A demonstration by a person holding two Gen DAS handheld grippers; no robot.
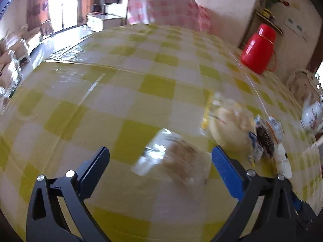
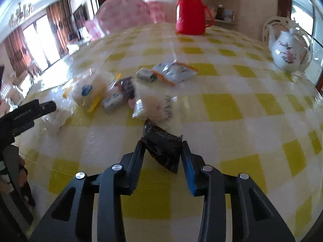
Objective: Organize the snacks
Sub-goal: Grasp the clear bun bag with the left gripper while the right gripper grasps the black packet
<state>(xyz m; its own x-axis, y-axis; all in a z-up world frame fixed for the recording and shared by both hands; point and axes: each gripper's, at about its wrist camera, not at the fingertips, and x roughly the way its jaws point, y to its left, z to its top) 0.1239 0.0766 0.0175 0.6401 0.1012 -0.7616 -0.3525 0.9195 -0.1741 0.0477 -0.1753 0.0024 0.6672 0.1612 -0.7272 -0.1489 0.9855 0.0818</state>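
the right gripper has its jaws closed on a small dark snack packet. the packet sits right between the two pads, with one pad pressing on each side, so it can be lifted off the checked tablecloth and moved to a tidier spot. its top end sticks out past the tips of the jaws.

ahead of those jaws, a loose pile of other snacks lies waiting to be sorted.

the left gripper has its jaws wide open. a clear bag with something brown inside lies between them, a bit nearer the blue pad. the picture is blurry, but the pads do not seem to touch it. the jaws stand wide so the bag can fit in. just beyond the blue pad lies a pale round snack.
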